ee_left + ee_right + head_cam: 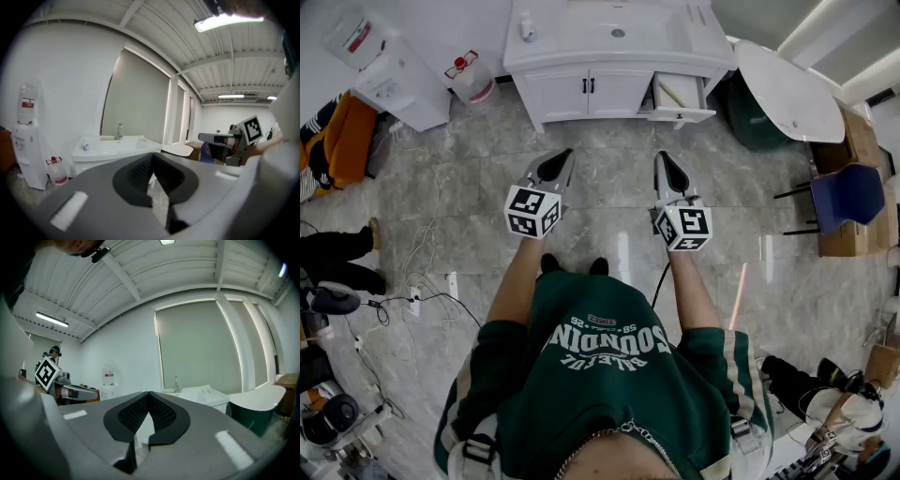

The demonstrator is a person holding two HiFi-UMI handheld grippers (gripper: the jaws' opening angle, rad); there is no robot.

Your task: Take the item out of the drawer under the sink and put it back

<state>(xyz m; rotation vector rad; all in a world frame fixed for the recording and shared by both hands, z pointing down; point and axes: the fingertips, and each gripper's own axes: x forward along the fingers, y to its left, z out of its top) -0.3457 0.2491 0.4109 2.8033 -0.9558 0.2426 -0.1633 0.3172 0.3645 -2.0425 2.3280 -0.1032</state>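
The white sink cabinet [581,89] stands ahead of me on the grey tiled floor. Its right-hand drawer [682,111] is pulled out, and a pale stick-like item [669,94] lies inside. My left gripper [558,161] and right gripper [667,159] are held side by side over the floor, well short of the cabinet, both pointing at it. Both are shut with nothing between the fingers. The left gripper view shows its closed tips [151,155], the sink [112,145] and the right gripper [220,138]. The right gripper view shows its closed tips [148,394] and the sink [197,392].
A water dispenser [394,80] and a water jug [473,80] stand left of the cabinet. A round white table [787,89], a dark green bin [755,117] and a blue chair [848,197] are at the right. Cables [422,281] trail across the floor at the left.
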